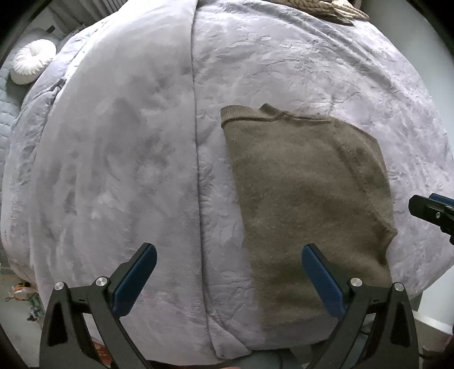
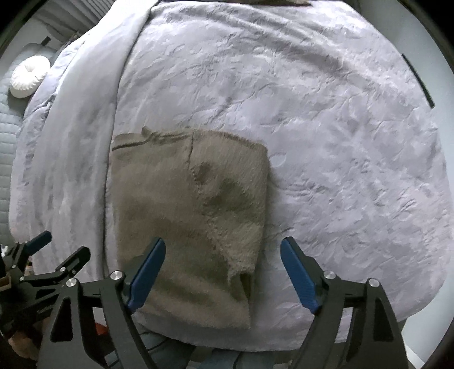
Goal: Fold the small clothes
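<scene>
A fuzzy olive-brown sweater lies partly folded into a long rectangle on the lavender bed cover; its ribbed collar points away from me. It also shows in the right wrist view, with a folded-over flap on its right side. My left gripper is open and empty, hovering above the sweater's near left edge. My right gripper is open and empty above the sweater's near right corner. The right gripper shows at the right edge of the left wrist view; the left gripper shows at lower left of the right wrist view.
A white round cushion lies at the far left on a grey quilted surface. A beige knitted item lies at the bed's far edge. The bed's near edge drops to the floor at bottom left.
</scene>
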{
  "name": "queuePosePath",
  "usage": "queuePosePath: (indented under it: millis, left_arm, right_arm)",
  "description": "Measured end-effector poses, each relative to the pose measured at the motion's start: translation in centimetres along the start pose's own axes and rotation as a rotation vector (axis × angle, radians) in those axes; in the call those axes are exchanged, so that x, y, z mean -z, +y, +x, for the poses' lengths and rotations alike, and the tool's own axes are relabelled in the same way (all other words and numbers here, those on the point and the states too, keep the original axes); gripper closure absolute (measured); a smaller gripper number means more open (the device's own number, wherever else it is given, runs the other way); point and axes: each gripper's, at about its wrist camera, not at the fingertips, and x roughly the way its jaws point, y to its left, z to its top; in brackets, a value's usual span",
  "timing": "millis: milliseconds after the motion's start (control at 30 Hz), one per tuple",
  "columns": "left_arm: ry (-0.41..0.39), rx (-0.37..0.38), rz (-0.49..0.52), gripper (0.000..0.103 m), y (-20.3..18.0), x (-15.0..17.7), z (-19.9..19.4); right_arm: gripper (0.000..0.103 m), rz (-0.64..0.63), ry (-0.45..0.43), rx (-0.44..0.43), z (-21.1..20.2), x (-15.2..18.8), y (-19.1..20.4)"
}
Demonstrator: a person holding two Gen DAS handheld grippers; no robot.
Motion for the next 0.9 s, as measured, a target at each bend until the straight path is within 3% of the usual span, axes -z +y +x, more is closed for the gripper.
queuePosePath:
  millis: [33,267,900]
  left_arm:
    - [-0.002,-0.001,-0.001,0.001,0.0,-0.1,-0.1]
    - [-0.018,-0.008,-0.01,0.001,-0.1,-0.5,-0.6]
    - [-0.012,-0.001,-0.09,0.001,0.9,-0.9,-0.6]
  right_arm:
    - [0.0,-0.003,-0.014,0.013,-0.2,-0.1,0.1]
    - [0.0,-0.004,-0.076,0.058,-1.3,-0.7,0.2]
    - [0.0,0.008,-0.049,0.082,-0.9,-0.6,-0.1]
